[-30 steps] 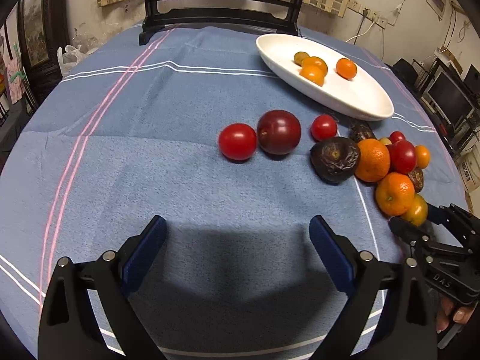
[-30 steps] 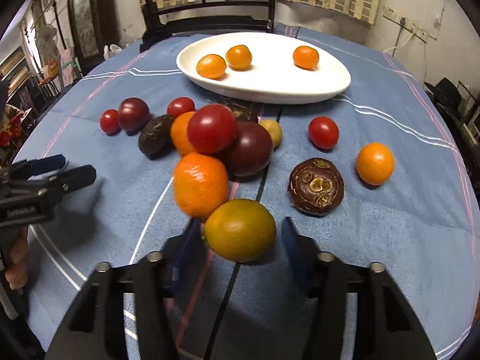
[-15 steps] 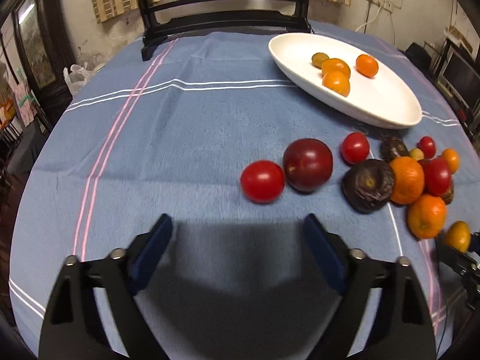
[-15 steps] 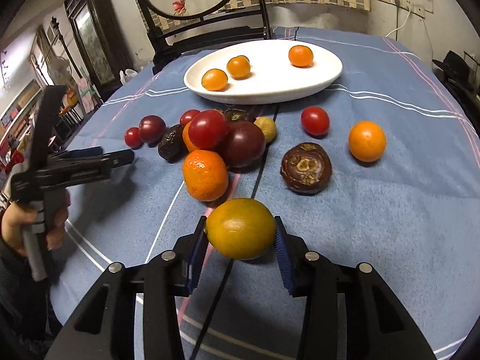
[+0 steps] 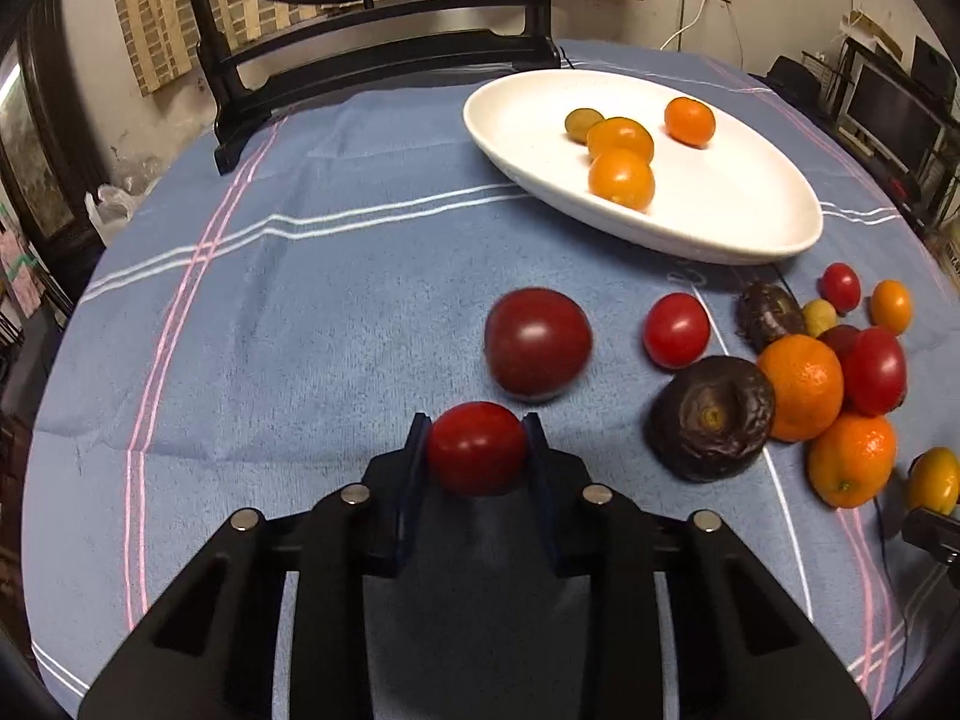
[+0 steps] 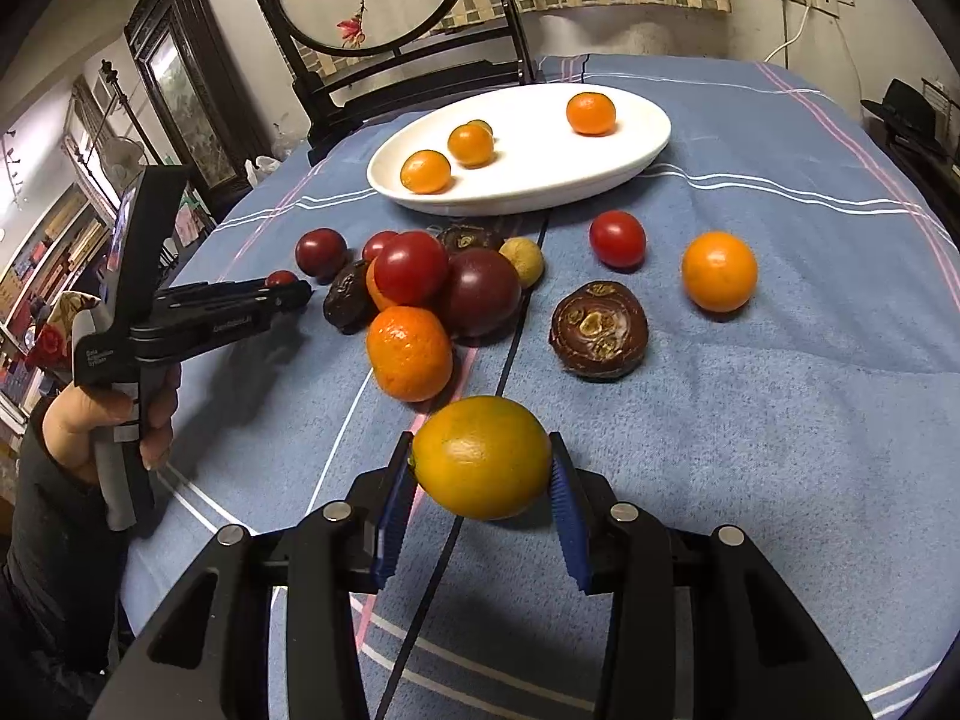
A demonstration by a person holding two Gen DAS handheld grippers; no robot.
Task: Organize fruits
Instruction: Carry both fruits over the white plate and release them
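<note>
Both grippers loaded at once over a blue striped tablecloth (image 5: pixel 336 312). The left gripper (image 5: pixel 477 450) has its jaws drawn in tight on a small red tomato (image 5: pixel 477 447), pads touching both sides; a larger dark red tomato (image 5: pixel 537 343) sits just beyond, apart from it. The right gripper (image 6: pixel 480 474) is closed part-way on a yellow-orange citrus (image 6: pixel 480 456), jaws as wide as the fruit, pads against its flanks.

Step in hand, by the look of it: grasp done, carry to follow. The white oval plate (image 5: pixel 750 222) at the far side holds four small orange and yellowish fruits, so the citrus likely goes there. Where the tomato belongs isn't clear. Next move needs a clean lift w/o nudging the loose pile of oranges, tomatoes and a dark wrinkled fruit (image 5: pixel 711 417) beside each path, then a gentle release so round fruit doesn't roll off the shallow rim.

Hard to tell: whether either fruit is off the cloth yet. In the right wrist view the tomato shows only as a red speck at the left tool's tip, and the plate's fourth fruit is mostly hidden behind another.
</note>
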